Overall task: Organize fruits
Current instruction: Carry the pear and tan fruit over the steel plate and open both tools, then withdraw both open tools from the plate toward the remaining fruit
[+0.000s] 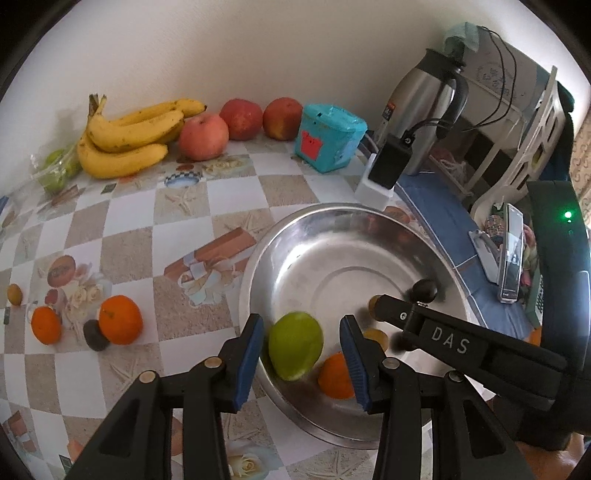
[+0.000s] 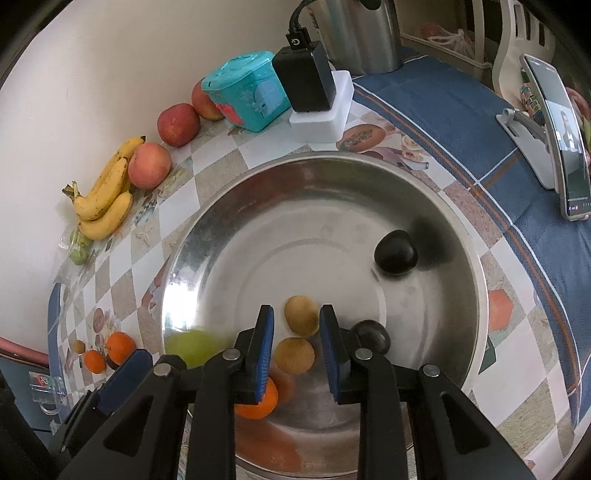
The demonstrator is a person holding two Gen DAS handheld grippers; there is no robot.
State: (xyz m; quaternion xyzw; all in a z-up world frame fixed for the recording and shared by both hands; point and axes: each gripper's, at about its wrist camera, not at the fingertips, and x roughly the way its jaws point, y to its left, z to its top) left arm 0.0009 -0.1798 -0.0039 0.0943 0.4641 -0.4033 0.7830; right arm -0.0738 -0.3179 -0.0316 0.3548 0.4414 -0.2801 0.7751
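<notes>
Lying in the steel bowl (image 2: 424,206) below both tools: green mango (image 1: 294,345), orange (image 2: 258,402), two kiwis (image 2: 301,315), dark fruits. Left gripper (image 1: 302,360) spread, empty; right gripper (image 2: 297,350) nearly pressed together, empty. Waiting beyond: bananas (image 1: 129,142), apples (image 1: 204,136), oranges (image 1: 120,319).

Green fruit (image 2: 197,349) motion-blurred, orange (image 2: 258,400) half hidden behind right tool (image 2: 297,354), kettle (image 2: 360,33) cropped at top

Left hand-held gripper (image 1: 303,356) tilted downward, jaws apart, nothing gripped. Right hand-held gripper (image 2: 297,341) tilted downward, jaws narrow, nothing gripped.
</notes>
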